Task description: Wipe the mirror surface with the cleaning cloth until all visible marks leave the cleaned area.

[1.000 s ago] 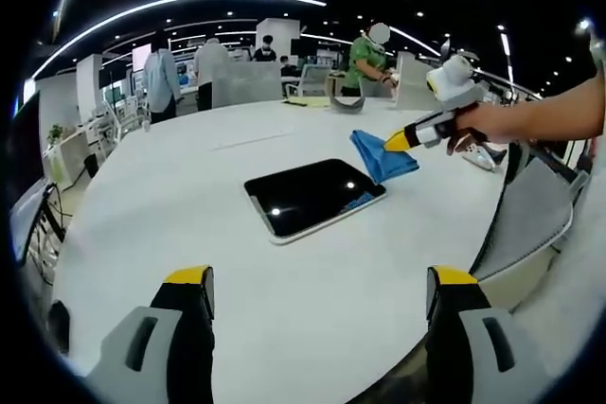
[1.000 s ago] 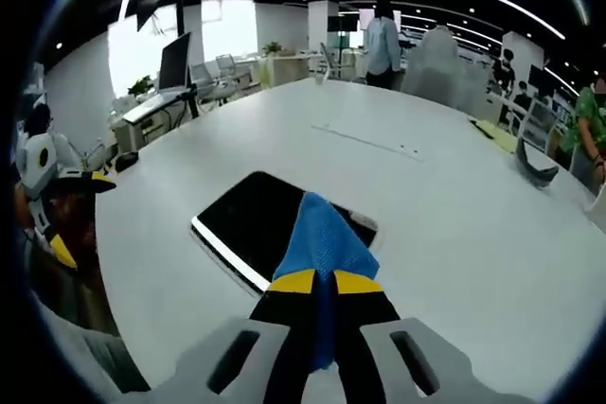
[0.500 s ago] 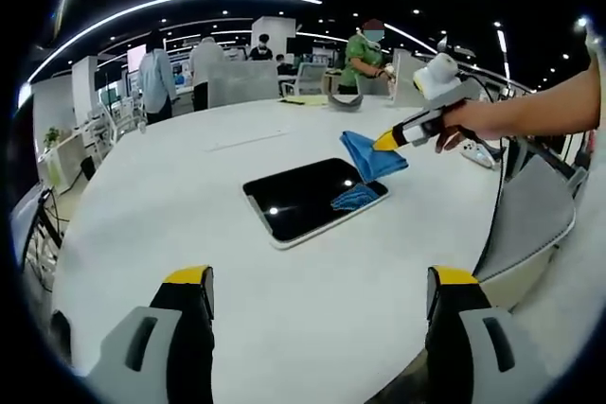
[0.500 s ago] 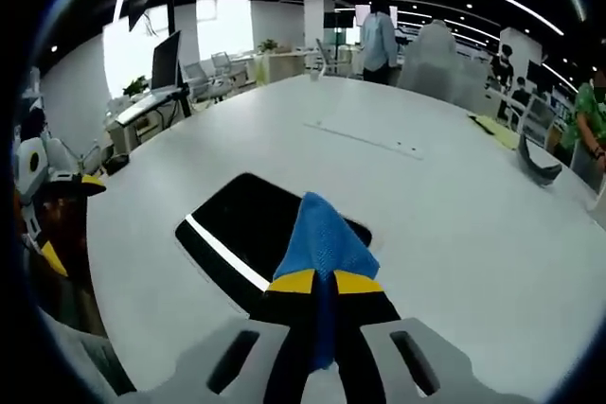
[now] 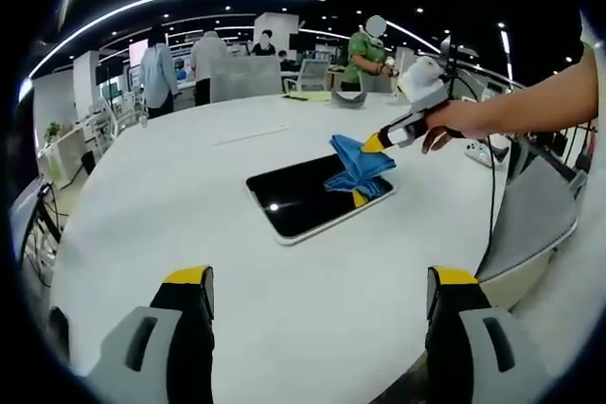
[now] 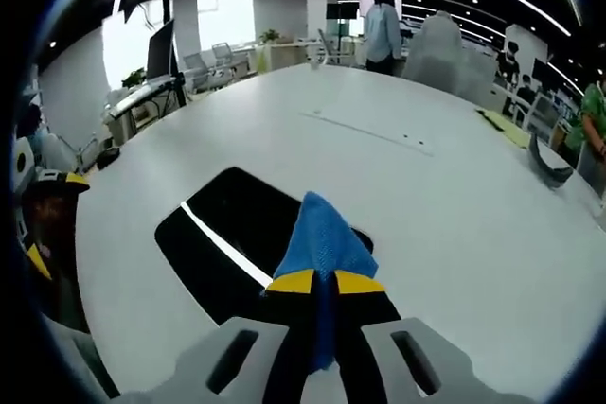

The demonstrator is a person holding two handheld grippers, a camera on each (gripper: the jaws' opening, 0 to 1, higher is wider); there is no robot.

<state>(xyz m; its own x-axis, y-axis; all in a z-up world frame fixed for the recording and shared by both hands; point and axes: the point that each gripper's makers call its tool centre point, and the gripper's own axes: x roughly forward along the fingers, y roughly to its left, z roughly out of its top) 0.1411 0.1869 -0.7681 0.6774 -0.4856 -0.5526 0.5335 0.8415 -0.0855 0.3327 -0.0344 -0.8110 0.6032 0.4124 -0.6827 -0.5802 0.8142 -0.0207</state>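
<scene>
the mirror [image 5: 317, 197] lies flat near the middle of the round white surface [image 5: 189, 234], a dark rounded slab with a pale rim, reflecting ceiling lights. the right claw [image 6: 326, 281] is clamped tight on the blue cloth [image 6: 320, 238], and in the left claw view the cloth [image 5: 358, 166] hangs from it over the mirror's far corner, its lower folds at or just above the glass; contact can't be told for sure. the left claw [image 5: 317, 290] hangs back with its jaws wide apart, holding nothing, well apart from the mirror.

the main risk, as i judge it: nothing pins the mirror down, so a firm sideways stroke could slide or spin it across the smooth surface. only a bunched corner of cloth is offered, so strokes may cover little and leave marks. tilted too low, the hard jaw tips might scrape the glass.
</scene>
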